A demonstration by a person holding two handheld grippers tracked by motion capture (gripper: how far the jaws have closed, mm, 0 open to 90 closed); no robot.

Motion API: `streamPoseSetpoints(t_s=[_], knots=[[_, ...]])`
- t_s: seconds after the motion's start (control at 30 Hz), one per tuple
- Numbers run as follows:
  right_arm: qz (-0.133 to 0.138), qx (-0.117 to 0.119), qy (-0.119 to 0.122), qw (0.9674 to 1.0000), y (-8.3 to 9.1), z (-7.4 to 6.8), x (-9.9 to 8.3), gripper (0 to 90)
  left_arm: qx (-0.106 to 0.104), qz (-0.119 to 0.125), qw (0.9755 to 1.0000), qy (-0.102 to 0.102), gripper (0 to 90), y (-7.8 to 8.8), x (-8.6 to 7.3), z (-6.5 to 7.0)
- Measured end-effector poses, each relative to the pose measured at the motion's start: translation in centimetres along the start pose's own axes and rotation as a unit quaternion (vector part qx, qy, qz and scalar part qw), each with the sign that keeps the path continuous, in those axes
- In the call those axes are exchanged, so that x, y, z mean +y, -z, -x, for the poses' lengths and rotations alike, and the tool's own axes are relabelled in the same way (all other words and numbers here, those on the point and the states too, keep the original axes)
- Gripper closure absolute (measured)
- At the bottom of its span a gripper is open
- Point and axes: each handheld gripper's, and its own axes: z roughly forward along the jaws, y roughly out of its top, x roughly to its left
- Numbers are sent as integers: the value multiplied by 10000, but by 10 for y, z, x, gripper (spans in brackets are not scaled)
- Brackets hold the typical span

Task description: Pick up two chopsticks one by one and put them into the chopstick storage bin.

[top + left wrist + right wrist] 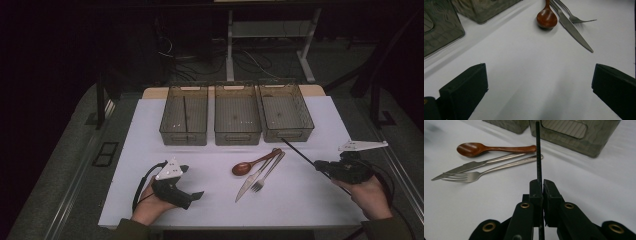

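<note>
So the thin black chopstick [538, 157] is pinched tight in the right gripper [541, 185], held above the white table [310, 190] w/ its tip by the right clear plastic bin [286, 111], prob. to drop in. Left gripper [186, 186] rests wide open, holding nothing. Wooden spoon [248, 165], knife [251, 181] & fork [266, 176] wait nearby.

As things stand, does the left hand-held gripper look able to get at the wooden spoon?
Probably yes: the left hand-held gripper is open, and bare white table lies between it and the wooden spoon, with the knife just beside.
</note>
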Motion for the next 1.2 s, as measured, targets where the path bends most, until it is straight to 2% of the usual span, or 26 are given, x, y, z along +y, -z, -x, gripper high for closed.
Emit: streamPoseSetpoints(t_s=[0.4,0.63,1.2], knots=[[274,303,60,9991,9,-9,9,852,23,-4,10000,-23,0,1,0,0],[342,358,163,9986,8,-13,17,852,48,10,10000,-8,0,1,0,0],[417,550,496,9964,-13,-32,52,852,98,80,9999,47,0,2,0,-2]])
